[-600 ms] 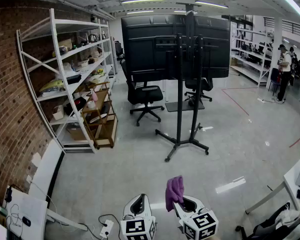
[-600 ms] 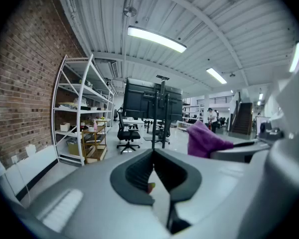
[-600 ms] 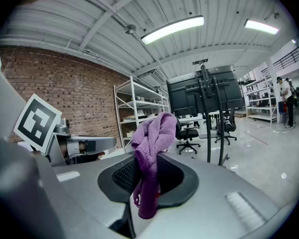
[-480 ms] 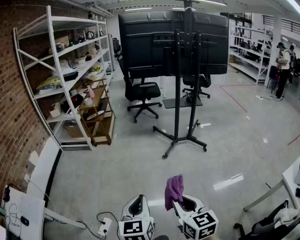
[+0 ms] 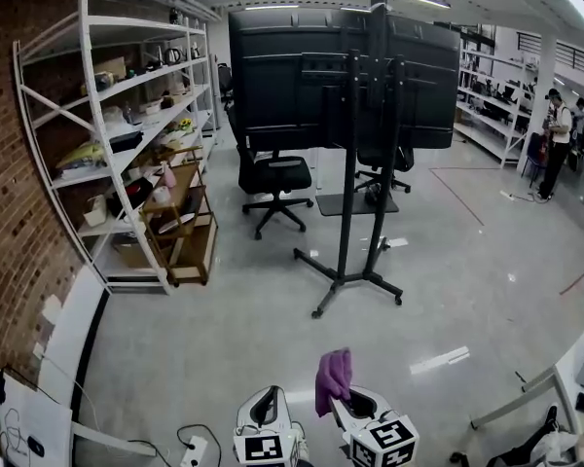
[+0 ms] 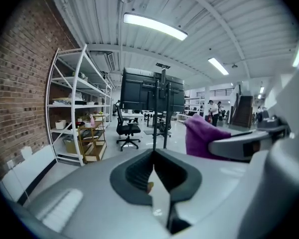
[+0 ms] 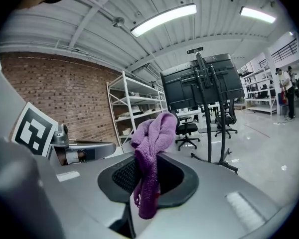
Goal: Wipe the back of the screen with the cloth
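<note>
A large black screen (image 5: pixel 336 76) stands with its back toward me on a wheeled black stand (image 5: pixel 348 280), several steps ahead across the floor. My right gripper (image 5: pixel 343 407) is shut on a purple cloth (image 5: pixel 333 377), which sticks up from its jaws; the right gripper view shows the cloth (image 7: pixel 152 158) pinched and hanging between the pads. My left gripper (image 5: pixel 266 409) sits beside it at the bottom of the head view, shut with nothing in it. In the left gripper view the screen (image 6: pixel 149 91) is far off and the cloth (image 6: pixel 204 136) shows at the right.
White metal shelving (image 5: pixel 127 134) with assorted items lines the brick wall on the left. A black office chair (image 5: pixel 271 183) stands behind the screen stand. A person (image 5: pixel 555 139) stands far right. A power strip (image 5: pixel 190 448) and cables lie on the floor near my left.
The view has drawn closer to the screen, which looks larger and more centred. The grippers and the cloth keep the same pose relative to me.
</note>
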Available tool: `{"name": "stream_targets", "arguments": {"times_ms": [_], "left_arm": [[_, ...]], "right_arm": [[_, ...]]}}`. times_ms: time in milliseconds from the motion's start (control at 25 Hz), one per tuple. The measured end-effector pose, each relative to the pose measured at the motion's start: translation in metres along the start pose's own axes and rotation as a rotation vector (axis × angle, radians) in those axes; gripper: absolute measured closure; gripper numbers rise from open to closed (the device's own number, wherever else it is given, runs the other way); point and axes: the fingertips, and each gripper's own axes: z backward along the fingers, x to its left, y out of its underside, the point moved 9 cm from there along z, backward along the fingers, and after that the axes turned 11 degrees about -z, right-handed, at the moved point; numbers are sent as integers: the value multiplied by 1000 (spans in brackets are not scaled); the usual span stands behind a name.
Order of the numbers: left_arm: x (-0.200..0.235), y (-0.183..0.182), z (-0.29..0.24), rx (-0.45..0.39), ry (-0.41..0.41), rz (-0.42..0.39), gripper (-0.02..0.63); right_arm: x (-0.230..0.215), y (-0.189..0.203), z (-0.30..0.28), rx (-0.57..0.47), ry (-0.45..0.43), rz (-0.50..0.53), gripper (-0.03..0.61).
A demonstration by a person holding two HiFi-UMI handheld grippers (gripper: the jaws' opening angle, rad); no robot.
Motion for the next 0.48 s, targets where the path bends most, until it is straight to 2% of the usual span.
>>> {"name": "stream_targets", "arguments": {"times_ms": [280, 480], "left_arm": [[64, -61, -127, -45, 87, 85, 606], [109, -98, -211, -67, 118, 38, 606]], "right_arm": [[-40, -83, -120, -18, 11, 68, 512], [-63, -136, -200, -63, 10, 72, 512]]}}
